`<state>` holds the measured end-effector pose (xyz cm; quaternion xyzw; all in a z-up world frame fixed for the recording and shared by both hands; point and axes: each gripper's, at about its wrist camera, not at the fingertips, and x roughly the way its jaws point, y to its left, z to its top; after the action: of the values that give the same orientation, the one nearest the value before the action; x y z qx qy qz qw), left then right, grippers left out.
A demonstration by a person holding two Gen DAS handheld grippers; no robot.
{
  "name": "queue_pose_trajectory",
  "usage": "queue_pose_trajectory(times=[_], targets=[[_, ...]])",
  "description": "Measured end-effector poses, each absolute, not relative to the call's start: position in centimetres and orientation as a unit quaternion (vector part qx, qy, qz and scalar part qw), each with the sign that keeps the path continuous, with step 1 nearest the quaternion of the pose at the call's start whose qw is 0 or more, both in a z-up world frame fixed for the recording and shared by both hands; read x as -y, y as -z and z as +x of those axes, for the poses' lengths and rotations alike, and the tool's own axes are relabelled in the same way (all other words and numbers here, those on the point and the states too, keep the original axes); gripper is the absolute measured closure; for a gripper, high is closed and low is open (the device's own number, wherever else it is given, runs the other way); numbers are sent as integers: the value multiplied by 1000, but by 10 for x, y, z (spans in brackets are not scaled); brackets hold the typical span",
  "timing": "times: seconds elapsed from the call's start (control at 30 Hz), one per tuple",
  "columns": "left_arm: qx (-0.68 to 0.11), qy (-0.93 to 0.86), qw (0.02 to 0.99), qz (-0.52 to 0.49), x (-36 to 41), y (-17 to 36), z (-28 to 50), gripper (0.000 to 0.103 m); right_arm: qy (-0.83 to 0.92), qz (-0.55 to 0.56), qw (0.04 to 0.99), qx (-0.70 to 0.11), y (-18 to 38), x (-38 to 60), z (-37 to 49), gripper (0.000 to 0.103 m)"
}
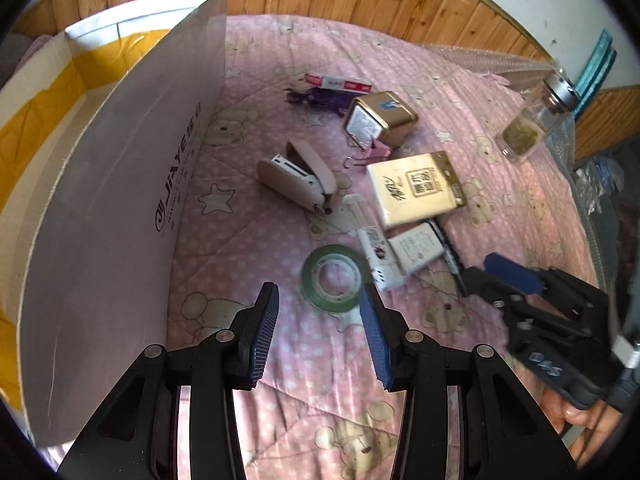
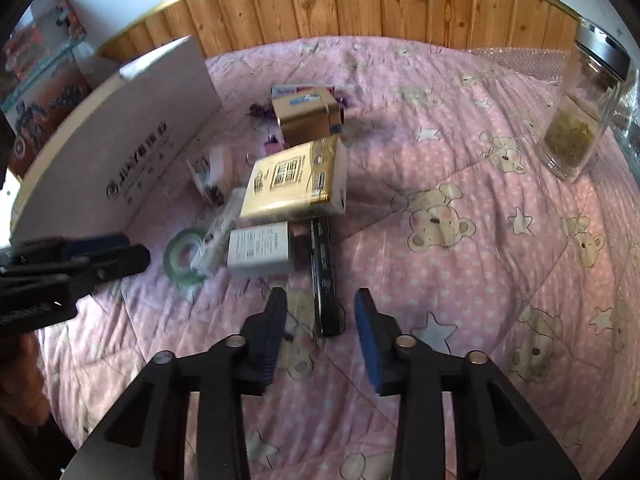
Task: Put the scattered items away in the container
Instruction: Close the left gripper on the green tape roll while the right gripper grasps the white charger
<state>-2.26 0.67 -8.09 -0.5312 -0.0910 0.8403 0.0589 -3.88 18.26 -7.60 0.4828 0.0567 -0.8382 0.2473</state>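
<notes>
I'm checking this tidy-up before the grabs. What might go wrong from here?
The green tape roll lies flat against a small white box, so the open left gripper may nudge both. The black pen between the right gripper fingers reaches under the tissue pack, which may drag.

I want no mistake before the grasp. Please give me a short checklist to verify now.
1. Left gripper open and empty: ok.
2. Green tape roll just ahead of left gripper, not yet between its pads: ok.
3. Right gripper open, empty: ok.
4. Black pen end between right gripper pads, untouched: ok.
5. Cardboard box open top reachable: cannot tell.
6. Glass jar upright, away from both: ok.
</notes>
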Motion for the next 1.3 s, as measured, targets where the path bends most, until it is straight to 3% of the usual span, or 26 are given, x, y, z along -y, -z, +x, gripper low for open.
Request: queue_pose_trajectory(times=[0.17, 0.37, 0.9, 1.1, 1.17, 1.3], targets=[[106, -835, 57, -538, -4, 89, -28, 58, 835, 456, 307, -36, 60, -166, -38, 66], [99, -832, 75, -541, -9, 96, -30, 58, 822, 461, 324, -81, 84, -136, -55, 53], [58, -836, 88, -538, -34, 113, -45, 46, 809, 505, 299, -29, 85, -169, -66, 57], [11, -845, 87, -527, -44, 116, -44, 47, 806, 510, 301, 1, 76, -176, -69, 57], [1, -848, 80, -524, -44, 115, -43, 52, 804, 512, 303, 6, 75, -177, -68, 57], [9, -848, 78, -524, -40, 115, -41, 53, 799, 516, 308, 12, 76, -175, -74, 57]])
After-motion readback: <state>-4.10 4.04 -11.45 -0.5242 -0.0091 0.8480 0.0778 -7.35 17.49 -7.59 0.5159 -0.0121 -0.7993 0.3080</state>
